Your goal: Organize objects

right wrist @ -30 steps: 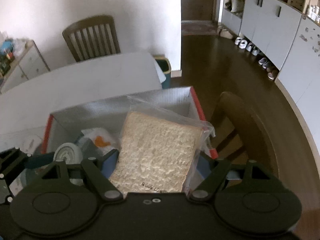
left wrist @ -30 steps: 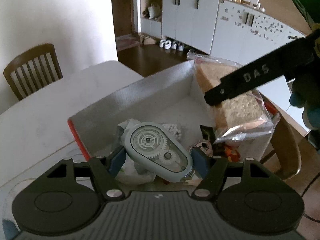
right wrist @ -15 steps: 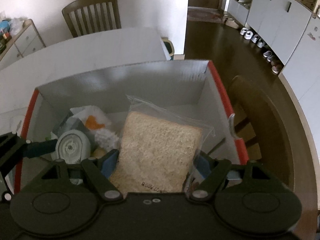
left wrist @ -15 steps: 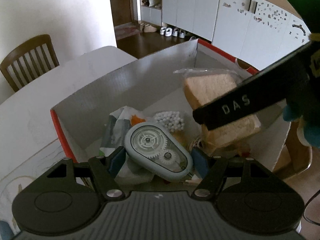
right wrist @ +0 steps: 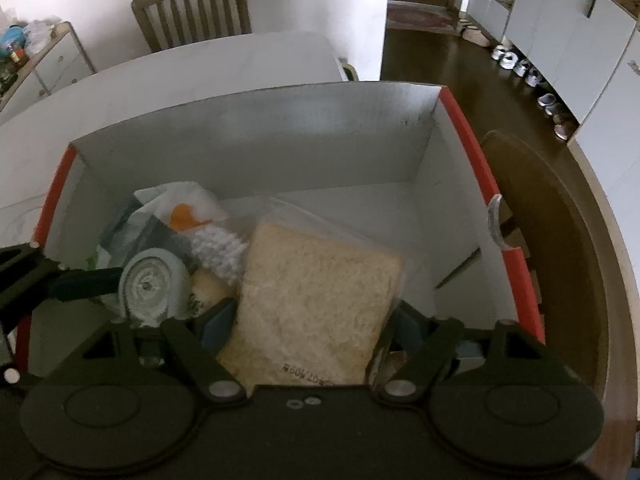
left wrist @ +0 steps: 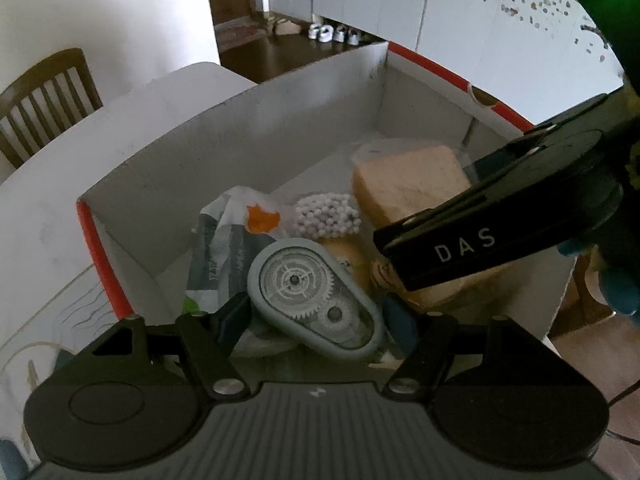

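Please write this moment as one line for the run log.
left gripper: holds correction tape dispenser | right gripper: opening around bagged bread | both over box

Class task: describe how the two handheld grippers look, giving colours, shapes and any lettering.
Both are black. The left gripper has a ribbed grey top, round side discs, silver screws and blue pads. The right gripper looks alike; its side reads DAS in white. A blue glove shows.

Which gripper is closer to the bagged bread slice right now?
Right. The right gripper has the bagged bread slice between its fingers; the left gripper is beside it, straddling the grey tape dispenser.
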### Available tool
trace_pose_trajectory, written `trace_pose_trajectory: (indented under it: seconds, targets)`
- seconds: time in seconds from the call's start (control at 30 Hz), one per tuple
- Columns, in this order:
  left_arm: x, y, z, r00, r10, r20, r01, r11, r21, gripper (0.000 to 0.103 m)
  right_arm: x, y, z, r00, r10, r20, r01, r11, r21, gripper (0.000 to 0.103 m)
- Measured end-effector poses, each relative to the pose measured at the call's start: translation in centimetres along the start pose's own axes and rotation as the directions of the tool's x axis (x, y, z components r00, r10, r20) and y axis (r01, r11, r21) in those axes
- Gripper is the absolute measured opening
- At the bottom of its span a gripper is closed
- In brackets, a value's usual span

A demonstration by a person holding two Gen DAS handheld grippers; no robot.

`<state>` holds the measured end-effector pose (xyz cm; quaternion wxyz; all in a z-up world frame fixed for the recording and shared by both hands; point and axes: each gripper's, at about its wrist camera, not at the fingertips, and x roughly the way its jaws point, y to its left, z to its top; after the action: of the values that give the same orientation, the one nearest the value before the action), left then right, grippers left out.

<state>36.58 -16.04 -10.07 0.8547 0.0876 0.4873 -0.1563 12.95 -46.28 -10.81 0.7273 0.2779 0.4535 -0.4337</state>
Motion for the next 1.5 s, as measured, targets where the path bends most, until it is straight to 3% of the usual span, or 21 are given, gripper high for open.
trace_pose_trajectory:
  seconds: [0.17, 0.67, 0.9, 1.1, 1.2, 1.33, 1.43, 1.5]
  targets:
    - [-0.4, 0.3, -0.3, 1.000, -0.017, 0.006, 0.017, 1.000, -0.007, 0.073, -0.9, 0.0, -0.2, 1.000, -0.001, 0.022, 0.001, 1.000, -0.002, 0.089]
    - [-4.7, 1.6, -1.7, 0.991, -0.029, 0.129, 0.039, 0.997, -0.072, 0.073, -8.0, 1.2, -0.7, 0.988, 0.002, 0.156, 0.007, 0.998, -0.060, 0.098]
    - [-7.4, 1.5, -3.0, 0.976, -0.023, 0.215, 0.039, 0.997, -0.070, 0.073, -10.7, 2.3, -1.7, 0.977, 0.026, 0.211, -0.007, 0.996, -0.090, 0.102]
    - [-9.9, 2.1, -3.6, 0.964, -0.054, 0.262, 0.084, 0.991, -0.106, 0.073, -13.2, 3.6, -2.6, 0.965, 0.039, 0.259, -0.010, 0.994, -0.113, 0.103]
    - [-10.8, 2.4, -4.0, 0.959, -0.059, 0.278, 0.099, 0.986, -0.131, 0.087, -14.5, 4.4, -3.2, 0.956, 0.048, 0.290, -0.010, 0.991, -0.131, 0.103]
    - [-11.6, 2.9, -4.9, 0.955, -0.057, 0.291, 0.106, 0.982, -0.154, 0.089, -15.7, 5.3, -4.0, 0.946, 0.057, 0.319, -0.010, 0.989, -0.145, 0.103]
    - [-12.2, 3.2, -5.4, 0.949, -0.062, 0.308, 0.116, 0.980, -0.161, 0.103, -16.3, 5.8, -4.6, 0.938, 0.052, 0.343, 0.003, 0.987, -0.158, 0.103]
    - [-12.7, 3.3, -5.8, 0.943, -0.064, 0.327, 0.122, 0.980, -0.160, 0.103, -16.7, 6.1, -4.9, 0.932, 0.044, 0.361, 0.017, 0.986, -0.164, 0.103]
